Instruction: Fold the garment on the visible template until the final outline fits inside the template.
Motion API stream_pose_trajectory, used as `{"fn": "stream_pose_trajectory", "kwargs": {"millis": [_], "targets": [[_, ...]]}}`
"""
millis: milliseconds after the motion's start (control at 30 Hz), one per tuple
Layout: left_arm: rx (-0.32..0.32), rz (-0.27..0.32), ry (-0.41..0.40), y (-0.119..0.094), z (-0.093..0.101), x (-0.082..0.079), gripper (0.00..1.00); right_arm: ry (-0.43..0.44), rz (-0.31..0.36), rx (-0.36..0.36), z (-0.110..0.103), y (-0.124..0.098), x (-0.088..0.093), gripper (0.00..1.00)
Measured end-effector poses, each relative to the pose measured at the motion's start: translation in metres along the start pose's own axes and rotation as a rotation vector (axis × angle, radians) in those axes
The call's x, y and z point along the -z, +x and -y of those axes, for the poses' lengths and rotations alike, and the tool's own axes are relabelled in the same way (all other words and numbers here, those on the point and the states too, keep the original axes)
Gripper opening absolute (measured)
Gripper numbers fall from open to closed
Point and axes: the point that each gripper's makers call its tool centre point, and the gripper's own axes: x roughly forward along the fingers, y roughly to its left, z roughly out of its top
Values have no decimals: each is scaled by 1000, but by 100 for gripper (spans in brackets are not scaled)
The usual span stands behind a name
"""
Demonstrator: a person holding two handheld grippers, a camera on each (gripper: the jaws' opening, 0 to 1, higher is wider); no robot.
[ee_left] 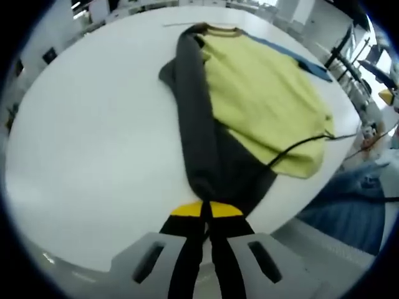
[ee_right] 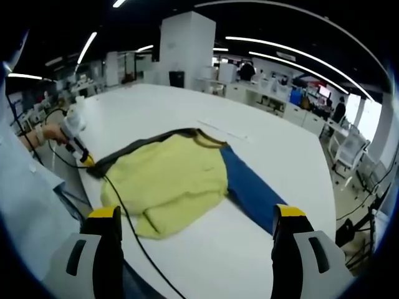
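Here, left gripper (ee_left: 206,212) clenched on garment (ee_left: 262,99) sleeve; right gripper (ee_right: 196,221) released, above table (ee_right: 287,156).

The left gripper view sits low and close at the table (ee_left: 93,156) edge, facing along the garment (ee_left: 249,106) from its dark sleeve end. The right gripper view looks from farther back, above the opposite near edge, across the table toward the office. The 2 views share the garment and tabletop.
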Motion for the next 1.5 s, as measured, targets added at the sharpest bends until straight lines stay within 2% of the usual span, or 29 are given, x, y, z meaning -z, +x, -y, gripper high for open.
{"fn": "stream_pose_trajectory", "kwargs": {"millis": [300,367,500,600,700,767,900,1033,1167,1500], "targets": [[-2,34,-42,-5,-3,-1,0,17,-4,9,6,0,4,100],[-35,63,-38,-10,-10,-6,0,15,-1,9,7,-1,3,100],[-60,107,-56,-21,-22,-16,0,11,7,13,9,0,0,100],[-77,171,-81,-31,-34,-30,0,13,11,14,10,2,-1,100],[-137,164,-45,-39,-51,-34,0,10,9,12,11,2,-1,100],[-191,165,16,-44,-65,-39,0,9,9,11,12,3,-1,100],[-195,173,-14,-50,-77,-45,0,7,13,11,16,4,-3,100],[-249,148,20,-55,-91,-47,0,1,20,9,17,5,-5,100],[-259,169,13,-61,-98,-54,0,0,24,7,18,5,-6,100],[-285,166,13,-63,-118,-62,0,3,22,28,25,0,-5,100]]}}
